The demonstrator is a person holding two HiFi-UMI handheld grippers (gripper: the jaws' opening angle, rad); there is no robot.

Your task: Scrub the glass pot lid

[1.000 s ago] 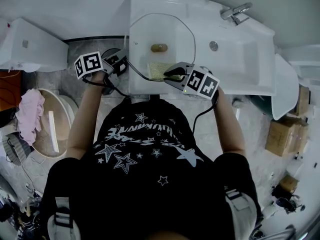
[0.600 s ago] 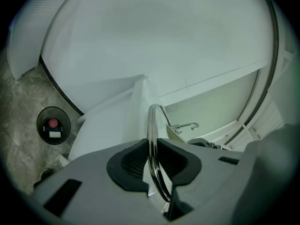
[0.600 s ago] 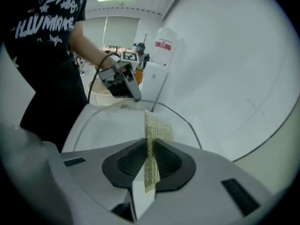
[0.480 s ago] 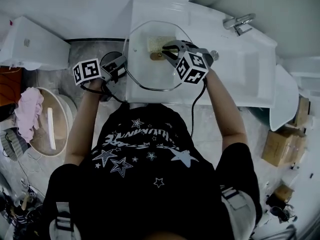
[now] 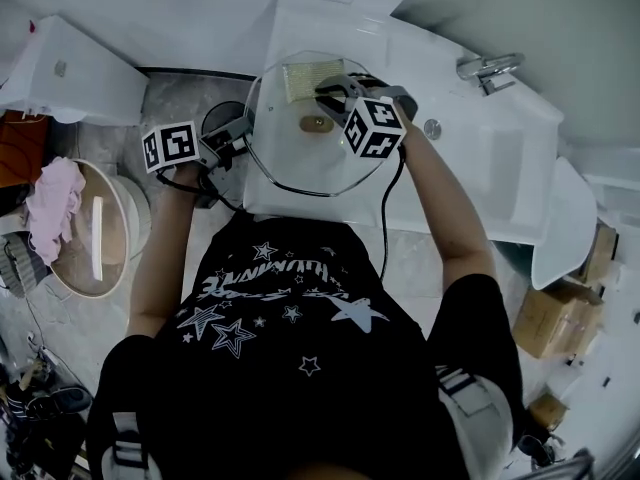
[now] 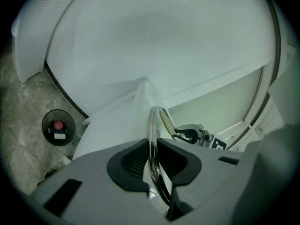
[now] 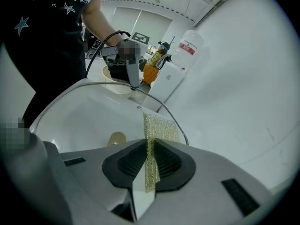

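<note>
While left tongs (image 6: 152,159) pinch lid (image 5: 290,156) rim, sponge (image 7: 160,126) at far edge.

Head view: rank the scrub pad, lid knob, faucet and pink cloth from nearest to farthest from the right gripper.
From the right gripper:
1. pad, clamped in its jaws, at the far edge of the lid.
2. knob, just below in the picture, at the lid's middle.
3. faucet, off to the right.
4. pink cloth, far left.

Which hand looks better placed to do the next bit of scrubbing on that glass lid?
Right, likely. The right gripper pinches the scrub pad at the far edge of the lid; the left gripper is clamped on the rim, steadying it.
</note>
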